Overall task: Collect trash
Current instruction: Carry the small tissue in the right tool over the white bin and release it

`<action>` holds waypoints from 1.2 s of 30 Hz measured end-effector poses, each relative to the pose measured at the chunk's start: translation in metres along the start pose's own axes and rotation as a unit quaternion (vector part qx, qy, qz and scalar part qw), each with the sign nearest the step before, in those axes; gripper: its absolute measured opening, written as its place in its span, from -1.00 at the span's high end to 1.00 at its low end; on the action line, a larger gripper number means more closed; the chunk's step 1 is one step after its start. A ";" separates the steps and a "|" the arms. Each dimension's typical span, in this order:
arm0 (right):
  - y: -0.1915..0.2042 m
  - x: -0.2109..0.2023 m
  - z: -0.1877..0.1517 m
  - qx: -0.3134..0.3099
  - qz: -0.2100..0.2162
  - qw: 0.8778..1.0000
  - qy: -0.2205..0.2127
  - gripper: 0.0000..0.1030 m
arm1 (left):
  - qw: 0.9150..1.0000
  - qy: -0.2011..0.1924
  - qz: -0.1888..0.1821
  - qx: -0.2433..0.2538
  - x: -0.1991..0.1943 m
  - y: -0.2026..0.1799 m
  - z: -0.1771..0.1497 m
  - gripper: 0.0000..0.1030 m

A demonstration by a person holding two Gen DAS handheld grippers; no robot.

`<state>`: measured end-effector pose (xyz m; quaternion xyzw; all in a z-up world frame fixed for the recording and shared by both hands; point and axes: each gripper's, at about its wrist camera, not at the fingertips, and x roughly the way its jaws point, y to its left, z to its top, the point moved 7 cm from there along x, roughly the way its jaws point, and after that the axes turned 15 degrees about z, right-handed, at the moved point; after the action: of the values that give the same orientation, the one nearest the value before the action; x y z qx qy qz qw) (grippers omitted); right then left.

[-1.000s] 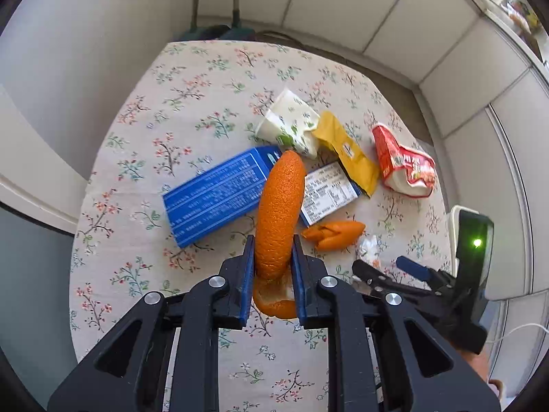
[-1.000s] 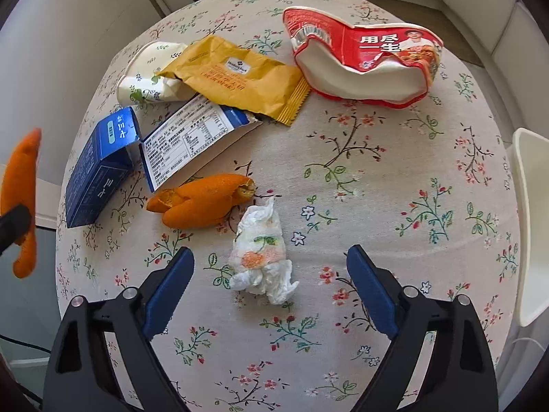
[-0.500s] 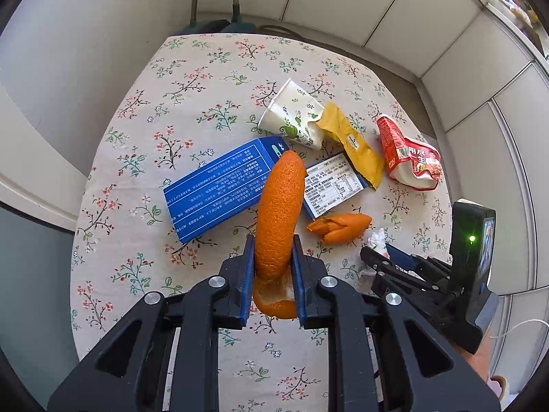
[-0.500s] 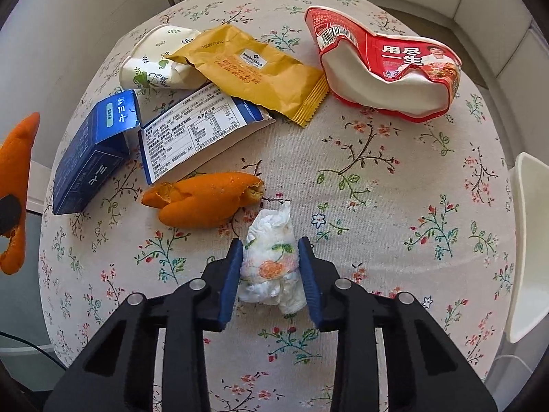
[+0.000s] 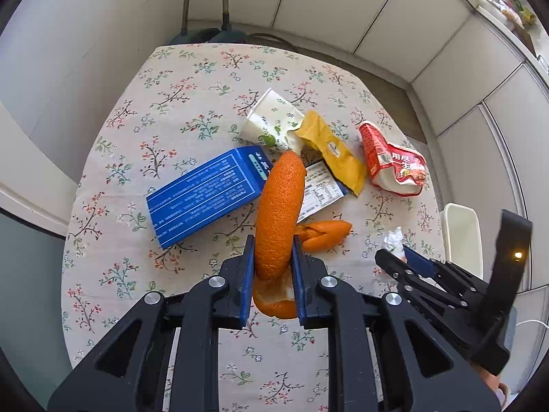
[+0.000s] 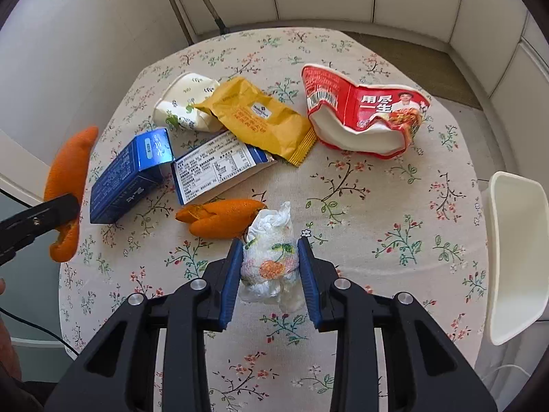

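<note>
Your left gripper [image 5: 272, 267] jaws pinch an orange peel [image 5: 278, 213]. Your right gripper [image 6: 269, 267] jaws have just closed and pinch a crumpled tissue [image 6: 271, 261]. The red noodle cup [image 6: 363, 116] reads "用尽一生".

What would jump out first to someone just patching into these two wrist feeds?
Probably the long orange peel clamped upright in the left gripper above the floral tablecloth. Next, the crumpled printed tissue pinched in the right gripper. Behind them, the litter on the table: a blue carton, a yellow wrapper, a crushed red noodle cup and a second peel.
</note>
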<state>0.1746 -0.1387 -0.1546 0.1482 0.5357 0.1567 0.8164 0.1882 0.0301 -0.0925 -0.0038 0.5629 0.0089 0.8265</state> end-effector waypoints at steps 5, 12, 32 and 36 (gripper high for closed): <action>-0.006 -0.034 0.002 -0.004 0.000 0.999 -0.033 0.36 | 1.000 -0.015 -0.006 0.001 -0.005 -0.016 0.001 0.64; -0.024 -0.080 0.012 -0.006 -0.018 0.995 -0.102 0.36 | 0.998 -0.066 -0.026 -0.003 -0.022 -0.045 0.006 0.64; -0.181 -0.228 -0.001 0.086 -0.167 0.946 -0.264 0.31 | 0.993 -0.096 -0.055 0.041 -0.019 -0.149 -0.019 0.64; -0.211 -0.244 -0.010 0.115 -0.202 0.934 -0.271 -0.15 | 0.992 -0.099 -0.057 0.059 -0.015 -0.174 -0.028 0.63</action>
<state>0.0936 -0.4301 -0.0426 0.1665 0.3272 -0.1206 0.9223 0.1597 -0.1444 -0.0899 0.0135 0.4767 -0.0711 0.8761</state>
